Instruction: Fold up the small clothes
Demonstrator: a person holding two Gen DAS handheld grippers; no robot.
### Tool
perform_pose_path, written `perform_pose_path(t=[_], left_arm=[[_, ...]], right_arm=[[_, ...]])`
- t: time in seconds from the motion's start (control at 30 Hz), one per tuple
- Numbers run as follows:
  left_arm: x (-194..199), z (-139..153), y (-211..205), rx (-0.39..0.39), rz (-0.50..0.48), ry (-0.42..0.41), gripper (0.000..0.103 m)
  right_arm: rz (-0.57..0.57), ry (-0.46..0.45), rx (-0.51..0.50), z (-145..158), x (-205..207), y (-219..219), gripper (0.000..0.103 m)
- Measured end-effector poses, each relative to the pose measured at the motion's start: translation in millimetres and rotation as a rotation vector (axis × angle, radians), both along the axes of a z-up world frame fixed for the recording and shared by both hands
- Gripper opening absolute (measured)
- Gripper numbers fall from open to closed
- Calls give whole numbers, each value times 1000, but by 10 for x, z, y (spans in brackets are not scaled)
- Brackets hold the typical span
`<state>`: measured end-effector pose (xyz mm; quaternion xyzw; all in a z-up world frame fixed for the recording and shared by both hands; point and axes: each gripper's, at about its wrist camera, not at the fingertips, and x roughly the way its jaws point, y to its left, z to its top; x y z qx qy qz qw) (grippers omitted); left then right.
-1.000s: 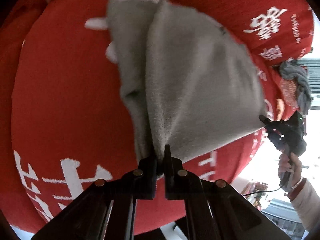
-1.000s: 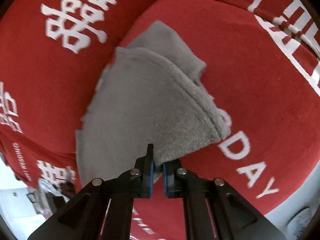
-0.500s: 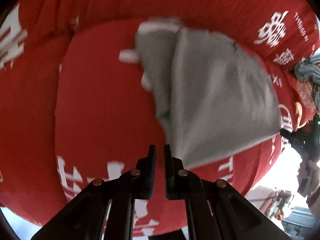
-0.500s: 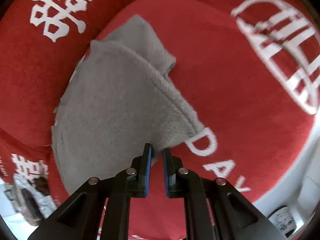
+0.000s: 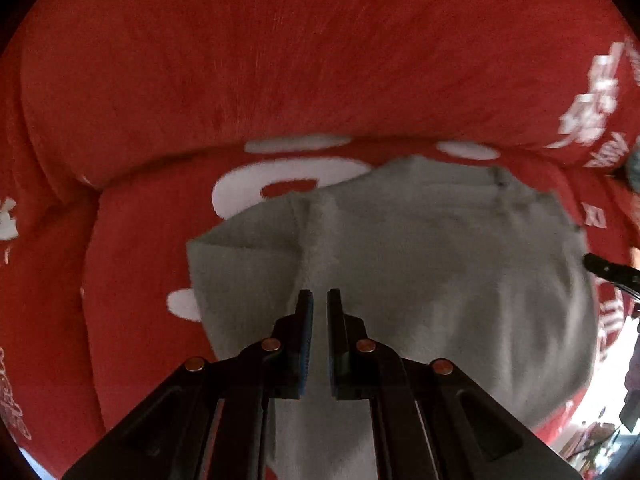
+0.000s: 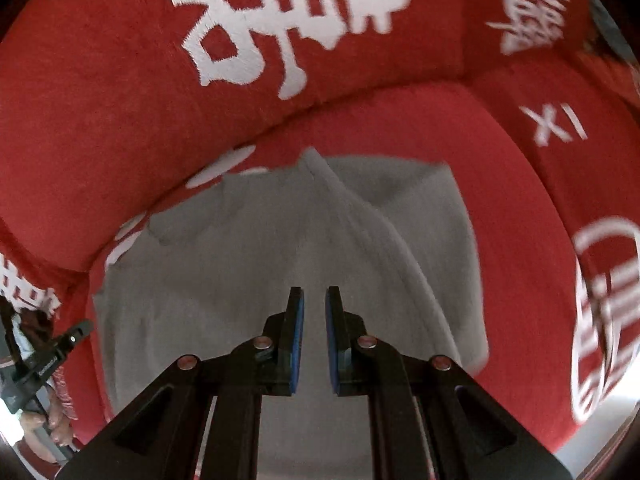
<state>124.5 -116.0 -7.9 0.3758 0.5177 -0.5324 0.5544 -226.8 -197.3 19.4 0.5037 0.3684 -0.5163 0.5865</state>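
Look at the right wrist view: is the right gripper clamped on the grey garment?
No. The right gripper is slightly open with a clear gap, hanging over the grey garment without pinching it.

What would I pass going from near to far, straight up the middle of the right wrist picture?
The gripper's fingers with a narrow gap between them → gray cloth lying on the cushion → red seat cushion → red back cushion with a big white character.

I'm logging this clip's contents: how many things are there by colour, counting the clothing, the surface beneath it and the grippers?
Grey: 1, the garment
Red: 1, the cushion cover with white lettering
Black: 2, the left gripper and the right gripper
Total: 4
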Motion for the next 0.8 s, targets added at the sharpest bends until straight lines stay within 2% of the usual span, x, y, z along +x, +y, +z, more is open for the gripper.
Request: perform_pose_path(t=[0.07, 0.13, 0.2, 0.3, 0.33, 0.4, 0.43, 0.5, 0.53, 0.63, 0.73, 0.8], left_arm=[[37, -184, -23, 30, 31, -10, 6], [93, -205, -14, 0, 37, 6, 6], [128, -204, -26, 2, 17, 18, 6], [214, -192, -31, 13, -8, 23, 6], [255, -173, -20, 16, -8, 6, 6], [350, -137, -1, 44, 22, -127, 7], [430, -138, 21, 66, 42, -144, 7], [597, -89, 132, 91, 96, -72, 7], [636, -32, 203, 90, 104, -51, 6], [548, 222, 459, 48, 43, -61, 7], [336, 389, 754, 34, -8, 4, 7], [178, 391, 907, 49, -42, 25, 7]], right_arm=[[7, 39, 30, -181, -18, -142, 10], [1, 24, 52, -370, -108, -211, 9], [-1, -4, 6, -373, -183, -224, 8], [12, -27, -9, -390, -276, -241, 7], [7, -21, -7, -386, -312, -256, 7], [-24, -10, 9, -385, -414, -273, 2], [-44, -15, 16, -381, -452, -289, 2], [-94, -6, 33, -338, -535, -279, 4], [-111, 5, 38, -297, -561, -252, 11], [-112, -58, 31, -152, -559, -41, 11], [-48, -74, 38, -34, -401, 262, 11], [2, -69, 53, -10, -275, 486, 11]])
